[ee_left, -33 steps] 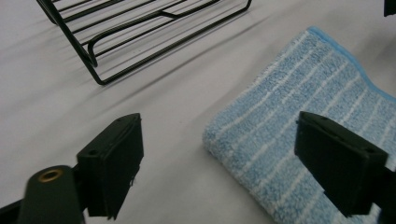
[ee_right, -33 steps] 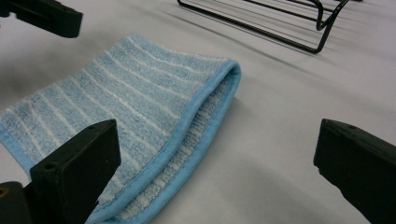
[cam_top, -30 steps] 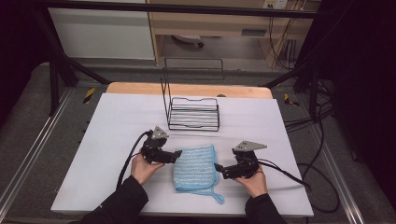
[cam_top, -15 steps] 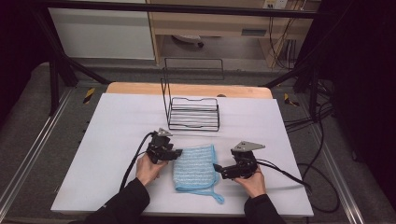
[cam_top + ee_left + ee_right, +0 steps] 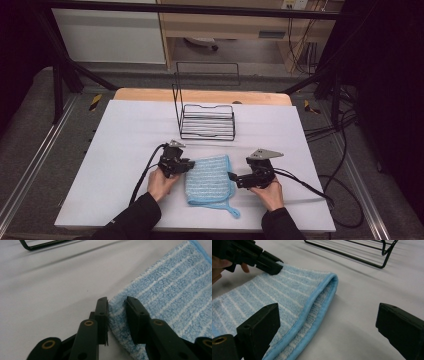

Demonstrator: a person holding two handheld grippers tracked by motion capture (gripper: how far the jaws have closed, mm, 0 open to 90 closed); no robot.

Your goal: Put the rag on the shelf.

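Now: left jaws closing on the cloth's corner

Now I see the folded blue cloth (image 5: 209, 179) lying low in the middle of the high view, flat on the white counter (image 5: 125, 130), its hanging loop trailing toward the lower edge of the frame. My left gripper (image 5: 186, 165) sits just left of the cloth, its tips at the cloth's upper left corner. In the left gripper view that corner (image 5: 117, 312) stands between the two black jaws, which have just been closing and are now narrow; the left jaw lies against the fabric edge, while a little cloth shows between the fabric fold and the right jaw, so I cannot tell whether the grip is firm yet.

My right gripper (image 5: 233, 178) sits at the cloth's right edge, at centre right of the high view. Its jaws stand wide apart in the right gripper view, with the cloth's bound folded edge (image 5: 312, 310) between them and neither pad touching it.

Higher in the high view, the black wire rack (image 5: 206, 117) stands on the counter, well apart from the cloth.
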